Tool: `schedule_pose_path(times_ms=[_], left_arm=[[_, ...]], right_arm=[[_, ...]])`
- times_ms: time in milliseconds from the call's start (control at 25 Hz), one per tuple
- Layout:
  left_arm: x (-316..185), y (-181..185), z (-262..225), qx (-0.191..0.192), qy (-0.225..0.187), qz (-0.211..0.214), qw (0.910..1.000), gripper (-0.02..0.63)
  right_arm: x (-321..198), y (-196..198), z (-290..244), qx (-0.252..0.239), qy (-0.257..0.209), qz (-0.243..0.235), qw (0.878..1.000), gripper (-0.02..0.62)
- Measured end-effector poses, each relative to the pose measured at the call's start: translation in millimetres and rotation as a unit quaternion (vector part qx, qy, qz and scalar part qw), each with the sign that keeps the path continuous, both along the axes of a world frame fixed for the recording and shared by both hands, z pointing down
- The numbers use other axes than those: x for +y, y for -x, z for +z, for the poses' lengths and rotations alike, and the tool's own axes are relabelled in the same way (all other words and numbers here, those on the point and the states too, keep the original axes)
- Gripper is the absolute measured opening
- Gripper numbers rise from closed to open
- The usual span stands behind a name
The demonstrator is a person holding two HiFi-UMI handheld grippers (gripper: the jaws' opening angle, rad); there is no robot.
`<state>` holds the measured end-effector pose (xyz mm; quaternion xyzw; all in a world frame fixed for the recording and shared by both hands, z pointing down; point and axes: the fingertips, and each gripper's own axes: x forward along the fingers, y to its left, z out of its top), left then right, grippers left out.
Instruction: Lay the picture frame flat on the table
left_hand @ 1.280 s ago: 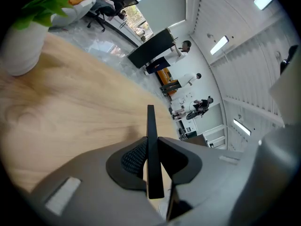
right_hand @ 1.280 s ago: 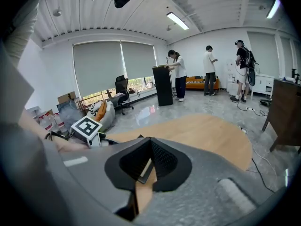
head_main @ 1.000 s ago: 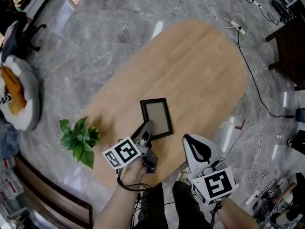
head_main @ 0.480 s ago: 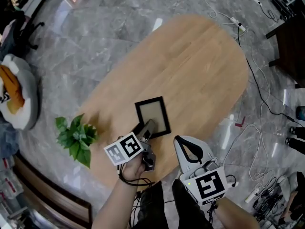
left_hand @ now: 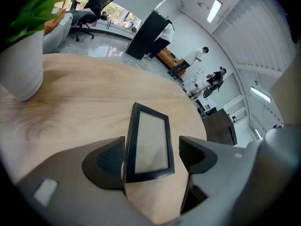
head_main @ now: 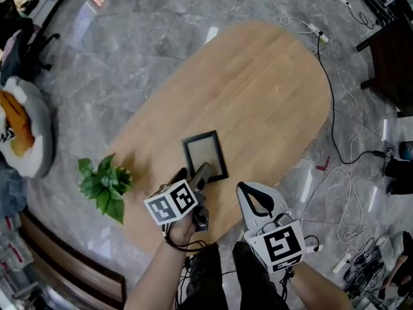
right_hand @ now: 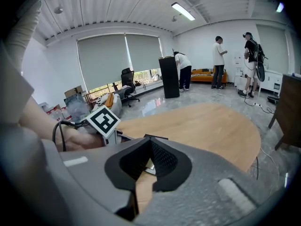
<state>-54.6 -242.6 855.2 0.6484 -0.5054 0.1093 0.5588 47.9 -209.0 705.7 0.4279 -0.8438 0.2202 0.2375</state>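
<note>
Lying flat on the light-wood oval table (head_main: 258,89), glass side up, is the black rectangular picture frame (head_main: 205,157) (left_hand: 149,145). It sits in the part of the table nearest the person, long edges running away from them and slightly skewed.

Left gripper (head_main: 195,176) (left_hand: 151,155): points down at the frame's near short end. Its fingers (left_hand: 110,159) have just been opening and now stand wide apart, with the near end of the frame between them. The right-hand finger stands clear of the frame edge, wood visible in the gap. The left-hand finger is just beside the other long edge; contact there cannot be told. No grip on the frame.

Right gripper (head_main: 257,200) (right_hand: 149,160): held off the table's near edge, to the right of the left gripper. Fingers (right_hand: 165,161) closed tip to tip, nothing between them.

Green leafy plant in a white pot (head_main: 104,185) (left_hand: 21,65): stands on the table at its left edge, apart from the frame.
</note>
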Motion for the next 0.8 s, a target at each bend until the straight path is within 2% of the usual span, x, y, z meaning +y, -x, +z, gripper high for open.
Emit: schedule_pose_path(times_ms=[160, 200, 280, 320, 600, 800], left_arm=[[-0.7, 2.6, -22.7, -0.009, -0.014, 0.005, 0.9998, 0.345], [-2.1, 4.9, -30.6, -0.018, -0.023, 0.009, 0.9995, 0.32], [-4.8, 7.7, -47.2, -0.035, -0.04, 0.021, 0.9983, 0.23], [-5.8, 7.8, -55.8, -0.04, -0.048, 0.028, 0.9976, 0.212], [-8.3, 13.6, -129.1, -0.055, -0.104, 0.059, 0.9912, 0.172], [-8.2, 10.9, -196.9, -0.042, -0.165, 0.073, 0.9827, 0.17]], right_arm=[[-3.1, -7.4, -13.1, 0.007, -0.007, 0.008, 1.0, 0.002], [-3.5, -8.4, -16.9, 0.008, -0.008, 0.01, 1.0, 0.002], [-4.6, -9.4, -25.5, 0.009, -0.012, 0.012, 1.0, 0.002], [-5.4, -9.9, -30.6, 0.01, -0.014, 0.013, 1.0, 0.002], [-7.7, -7.5, -79.5, 0.002, -0.028, 0.017, 0.999, 0.002], [-4.2, -6.9, -125.9, 0.002, -0.052, 0.018, 0.999, 0.002]])
